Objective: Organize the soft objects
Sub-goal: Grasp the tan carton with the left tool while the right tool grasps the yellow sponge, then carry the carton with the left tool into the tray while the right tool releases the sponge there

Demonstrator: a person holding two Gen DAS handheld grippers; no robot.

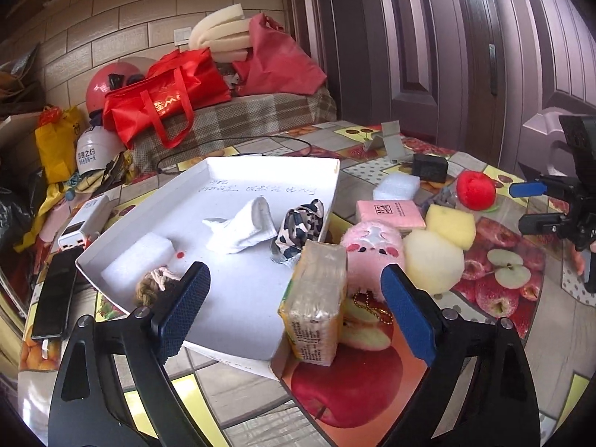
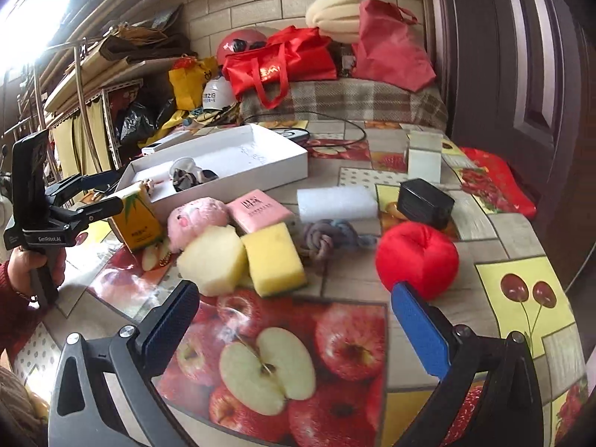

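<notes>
An upright yellow-green tissue pack (image 1: 316,298) stands at the corner of the white tray (image 1: 268,165), between the fingers of my left gripper (image 1: 295,283). The gripper is open, with gaps on both sides of the pack. In the tray lie a white sock (image 1: 242,231), a patterned cloth (image 1: 301,223), a foam block (image 1: 138,260) and a braided rope (image 1: 152,283). My right gripper (image 2: 295,298) is open over the tablecloth, holding nothing. Just beyond it are a cream sponge (image 2: 212,260), a yellow sponge (image 2: 275,260) and a red ball (image 2: 417,257). Behind the sponges sits a pink plush (image 2: 197,219).
A knotted rope (image 2: 327,238), white foam (image 2: 335,203), a pink pack (image 2: 259,208) and a black box (image 2: 424,201) lie behind the sponges. A phone (image 1: 56,298) and a power bank (image 1: 85,223) sit left of the tray. Red bags (image 1: 167,100) rest on a plaid bench.
</notes>
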